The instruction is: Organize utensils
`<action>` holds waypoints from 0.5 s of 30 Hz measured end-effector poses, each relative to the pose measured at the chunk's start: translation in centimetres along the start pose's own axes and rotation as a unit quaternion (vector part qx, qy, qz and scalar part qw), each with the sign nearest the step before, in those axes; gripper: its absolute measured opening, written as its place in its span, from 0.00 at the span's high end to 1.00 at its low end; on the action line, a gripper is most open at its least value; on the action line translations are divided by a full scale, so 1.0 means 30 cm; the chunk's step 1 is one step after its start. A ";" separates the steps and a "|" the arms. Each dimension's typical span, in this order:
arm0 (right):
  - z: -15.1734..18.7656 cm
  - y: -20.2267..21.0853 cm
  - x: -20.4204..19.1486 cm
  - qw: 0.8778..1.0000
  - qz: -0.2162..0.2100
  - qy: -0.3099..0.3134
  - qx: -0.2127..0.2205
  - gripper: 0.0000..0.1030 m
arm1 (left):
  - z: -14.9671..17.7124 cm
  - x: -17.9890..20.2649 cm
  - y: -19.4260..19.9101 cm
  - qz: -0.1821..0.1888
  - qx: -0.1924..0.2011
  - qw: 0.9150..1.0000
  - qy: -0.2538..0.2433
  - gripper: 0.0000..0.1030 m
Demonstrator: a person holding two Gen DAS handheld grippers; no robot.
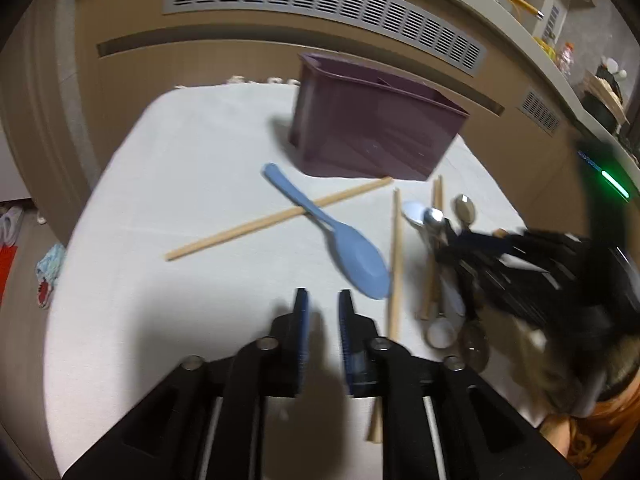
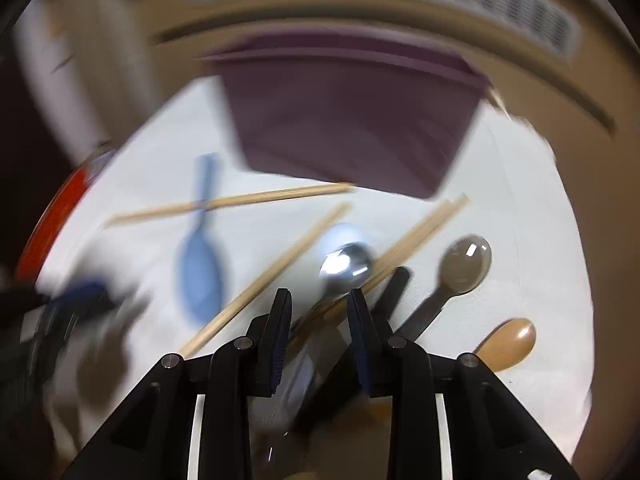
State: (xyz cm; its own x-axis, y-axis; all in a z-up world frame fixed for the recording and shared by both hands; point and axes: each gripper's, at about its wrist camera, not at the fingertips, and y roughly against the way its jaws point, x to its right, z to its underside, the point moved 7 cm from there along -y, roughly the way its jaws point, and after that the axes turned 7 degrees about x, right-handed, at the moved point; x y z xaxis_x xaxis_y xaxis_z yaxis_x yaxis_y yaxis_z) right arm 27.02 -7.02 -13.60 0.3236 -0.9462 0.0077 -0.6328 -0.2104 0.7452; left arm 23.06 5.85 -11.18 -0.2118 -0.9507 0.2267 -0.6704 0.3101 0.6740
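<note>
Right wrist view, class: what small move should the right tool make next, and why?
Probably ease the right tool down and close on the metal spoon. Its handle runs back between the jaws, which stand slightly apart with no grip visible, and the purple holder stands just beyond. Blur hides any contact, and chopsticks crowd the handle, so go slowly.

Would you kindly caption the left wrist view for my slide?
Left tongs open above the white cloth, facing a blue spoon, chopsticks and purple bin.
</note>
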 end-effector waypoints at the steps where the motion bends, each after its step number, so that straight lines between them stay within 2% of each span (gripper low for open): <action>1: 0.023 0.041 -0.030 0.999 -0.015 0.030 0.011 0.73 | -0.001 -0.017 0.003 -0.006 0.002 1.000 0.006 0.72; 5: 0.119 0.132 -0.120 0.995 -0.067 0.070 0.016 0.73 | -0.004 -0.054 0.002 -0.014 0.003 1.000 0.028 0.70; 9: 0.137 0.109 -0.177 0.994 -0.045 0.101 0.019 0.73 | -0.006 -0.041 0.009 -0.013 0.006 0.999 0.031 0.65; 11: 0.146 0.077 -0.189 0.993 -0.039 0.111 0.002 0.73 | -0.004 -0.032 0.020 -0.016 0.008 1.000 0.026 0.55; 14: 0.151 0.044 -0.181 0.994 -0.038 0.102 -0.011 0.73 | -0.003 -0.024 0.033 -0.022 0.010 0.999 0.026 0.49; 15: 0.154 0.045 -0.181 0.994 -0.039 0.097 -0.007 0.80 | -0.001 -0.021 0.033 -0.024 0.009 0.999 0.025 0.49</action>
State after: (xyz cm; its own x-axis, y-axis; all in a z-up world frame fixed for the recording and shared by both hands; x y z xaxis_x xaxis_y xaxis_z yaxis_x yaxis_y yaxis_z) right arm 21.15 -3.30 -15.71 0.5019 -0.8615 0.0767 -0.5906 -0.2766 0.7581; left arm 22.55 6.76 -10.62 -0.1436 -0.9624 0.2305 -0.6914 0.2643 0.6724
